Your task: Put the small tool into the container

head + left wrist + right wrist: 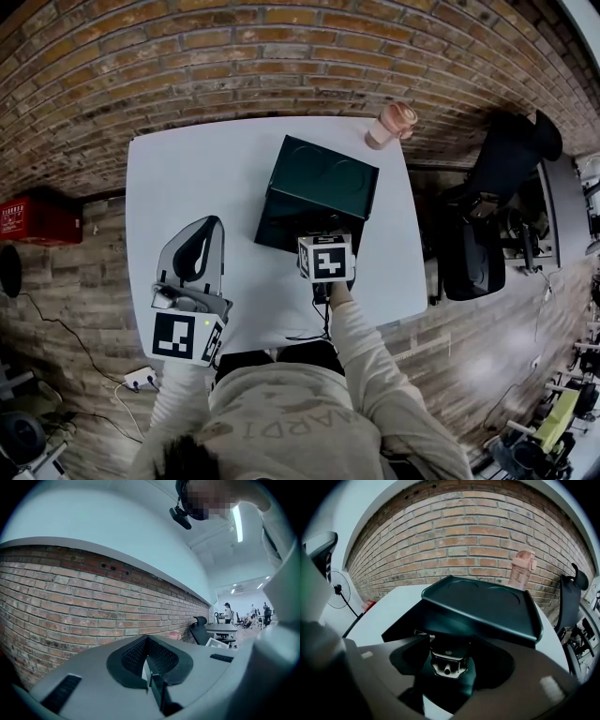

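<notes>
- One white table (187,169).
- One dark green container (323,178), centre, lid over it.
- Two grippers. Your left gripper (214,223) is pressed together on nothing, well apart at near left. Your right gripper (447,653) is the nearer, at the container's near edge.
- One pink cup (392,124), far corner.
- One small tool (447,666), dark and metal, clamped in your right jaws. It could instead be the container's clasp. The container lies straight ahead. I cannot tell the tool's long axis.

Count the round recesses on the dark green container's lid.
2. They sit side by side on the lid of the dark green container: in the right gripper view, one round recess on the left, the other on the right. None seems hidden.
</notes>
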